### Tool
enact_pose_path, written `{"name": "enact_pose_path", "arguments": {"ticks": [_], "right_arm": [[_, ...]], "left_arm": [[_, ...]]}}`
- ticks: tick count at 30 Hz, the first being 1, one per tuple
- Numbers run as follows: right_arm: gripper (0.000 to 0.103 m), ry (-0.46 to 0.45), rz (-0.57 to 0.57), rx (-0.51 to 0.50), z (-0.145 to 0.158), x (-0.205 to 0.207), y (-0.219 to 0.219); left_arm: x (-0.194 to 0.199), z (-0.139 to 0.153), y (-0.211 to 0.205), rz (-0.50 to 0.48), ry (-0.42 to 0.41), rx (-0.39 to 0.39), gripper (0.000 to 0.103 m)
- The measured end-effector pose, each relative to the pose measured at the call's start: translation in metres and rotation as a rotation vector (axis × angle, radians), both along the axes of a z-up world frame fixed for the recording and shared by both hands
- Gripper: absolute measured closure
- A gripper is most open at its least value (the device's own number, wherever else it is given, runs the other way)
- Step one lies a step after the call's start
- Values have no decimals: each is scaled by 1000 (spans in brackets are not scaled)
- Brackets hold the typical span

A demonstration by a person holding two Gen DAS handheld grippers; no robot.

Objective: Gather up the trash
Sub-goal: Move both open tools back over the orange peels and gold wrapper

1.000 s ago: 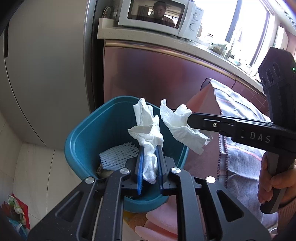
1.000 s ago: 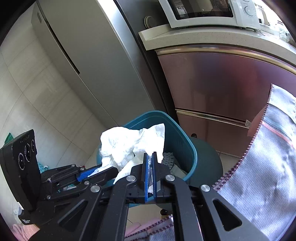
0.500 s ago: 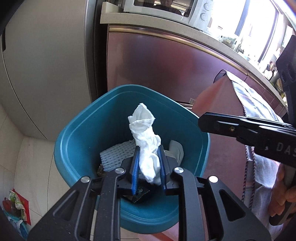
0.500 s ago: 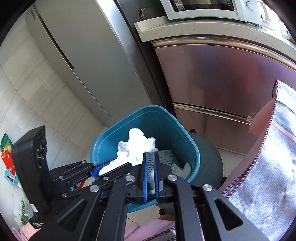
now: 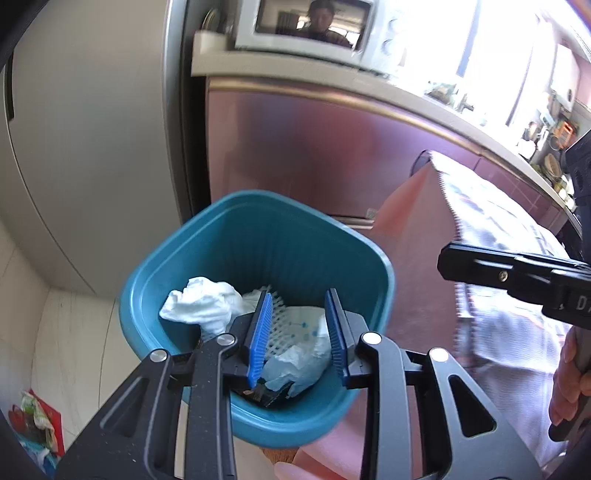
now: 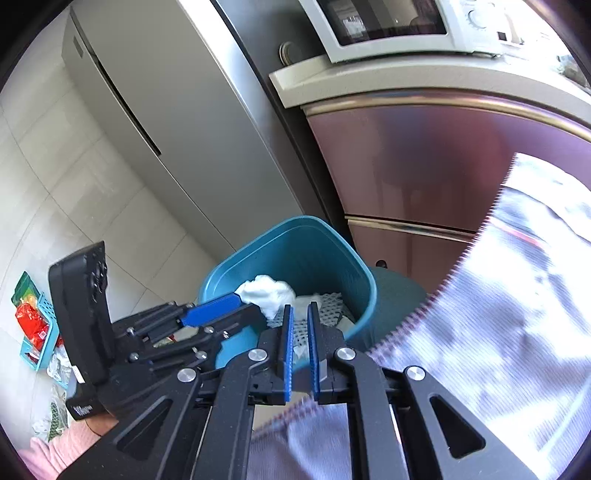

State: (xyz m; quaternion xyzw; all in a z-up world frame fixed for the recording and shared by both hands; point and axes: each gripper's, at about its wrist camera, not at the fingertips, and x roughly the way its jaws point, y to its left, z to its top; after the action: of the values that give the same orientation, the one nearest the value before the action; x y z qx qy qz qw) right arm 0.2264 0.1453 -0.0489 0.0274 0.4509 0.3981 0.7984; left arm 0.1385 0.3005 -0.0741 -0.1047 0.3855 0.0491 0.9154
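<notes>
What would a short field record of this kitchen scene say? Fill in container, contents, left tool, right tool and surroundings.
container: teal plastic waste bin
contents: crumpled white tissue, white foam mesh sleeve, more paper
left tool: over the bin, jaws opening, nothing between them
right tool: beside the bin, narrow gap, empty
surroundings: white microwave oven, grey refrigerator, striped grey cloth

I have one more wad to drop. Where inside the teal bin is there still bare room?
Teal bin: the far and right inner walls are bare. Its bottom is crowded: white tissue wad at left, foam net and crumpled paper in the middle. The opening left gripper, nothing between its pads, hangs over the near rim.
</notes>
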Motion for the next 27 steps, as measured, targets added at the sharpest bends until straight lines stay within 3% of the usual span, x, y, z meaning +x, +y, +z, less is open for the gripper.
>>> {"name": "enact_pose_path", "arguments": {"ticks": [8, 13, 22, 25, 27], "right_arm": [[85, -112, -74, 49, 32, -42, -72], [85, -149, -204, 51, 43, -66, -144], [83, -185, -509, -23, 48, -108, -276], [72, -197, -618, -33, 47, -116, -319], [71, -197, -687, -31, 45, -120, -346]], "left_arm": [[-24, 42, -50, -140, -129, -1, 65], [-28, 58, -104, -296, -171, -20, 64], [-27, 65, -224, -591, -161, -74, 62], [-29, 62, -267, -671, -143, -89, 61], [-28, 59, -292, -714, -130, -87, 61]]}}
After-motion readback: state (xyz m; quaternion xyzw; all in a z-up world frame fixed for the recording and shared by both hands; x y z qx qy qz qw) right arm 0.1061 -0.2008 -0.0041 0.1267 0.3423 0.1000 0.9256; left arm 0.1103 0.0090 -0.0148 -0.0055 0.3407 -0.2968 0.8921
